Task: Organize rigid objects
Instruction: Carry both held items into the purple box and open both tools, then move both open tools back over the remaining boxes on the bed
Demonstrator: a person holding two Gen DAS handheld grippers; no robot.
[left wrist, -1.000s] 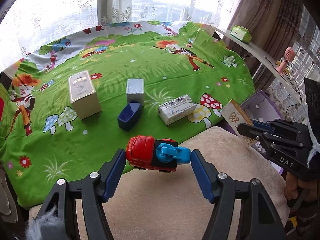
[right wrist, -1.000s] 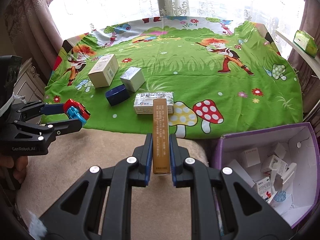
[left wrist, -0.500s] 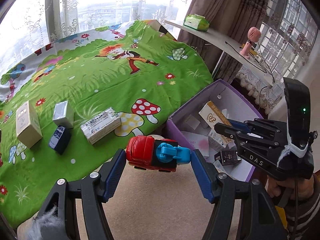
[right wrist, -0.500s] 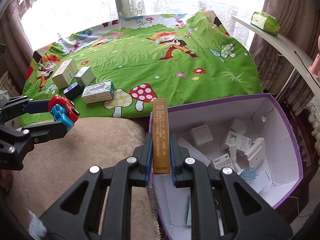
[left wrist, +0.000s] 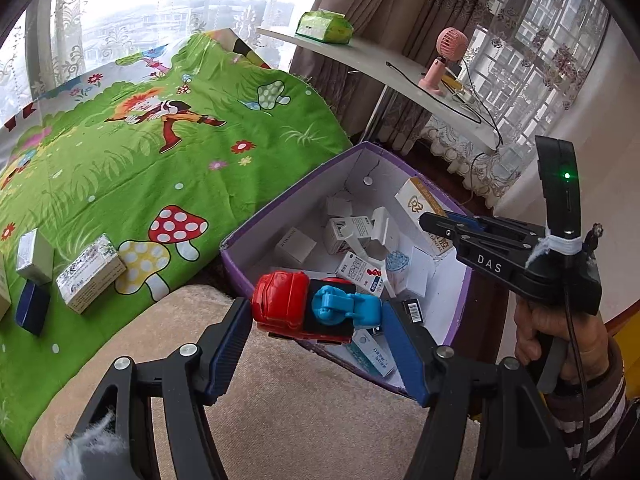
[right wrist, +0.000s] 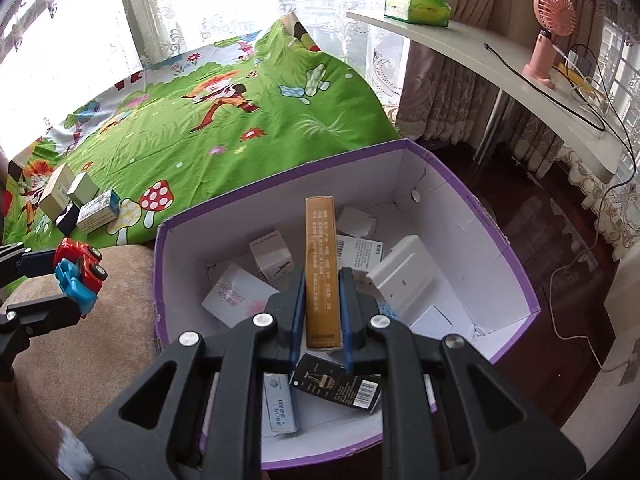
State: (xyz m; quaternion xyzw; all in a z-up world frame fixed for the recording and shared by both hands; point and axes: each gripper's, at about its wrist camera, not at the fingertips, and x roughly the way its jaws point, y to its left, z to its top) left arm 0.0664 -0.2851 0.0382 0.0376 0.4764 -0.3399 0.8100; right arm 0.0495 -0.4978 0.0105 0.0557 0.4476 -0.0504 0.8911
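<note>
Right now both grippers hang over the purple box (right wrist: 516, 264), which sits open beside the bed. Its white inside is littered with small cartons and a white plastic piece (right wrist: 402, 276). The right gripper (right wrist: 322, 316) has its jaws clamped tight on a tall, narrow orange-brown carton (right wrist: 319, 264), held on edge above the middle of the box, with a black carton (right wrist: 336, 386) lying on the floor of the box just under the fingers. The left gripper (left wrist: 316, 316) grips a red and blue toy truck (left wrist: 312, 312) between its blue pads, jaws well apart but pressing on both ends of the toy; it hovers at the box's near rim, at about seven o'clock from the box's centre. A hand (left wrist: 560, 336) in a striped sleeve holds the right tool. Out at nine o'clock, on the green cartoon bedspread (left wrist: 120, 168), a few boxes wait: a white printed carton (left wrist: 90, 274), a silver one (left wrist: 34, 256) and a dark blue one (left wrist: 32, 312). A pink fan (right wrist: 550, 32) stands on the white shelf (right wrist: 460, 52).
</note>
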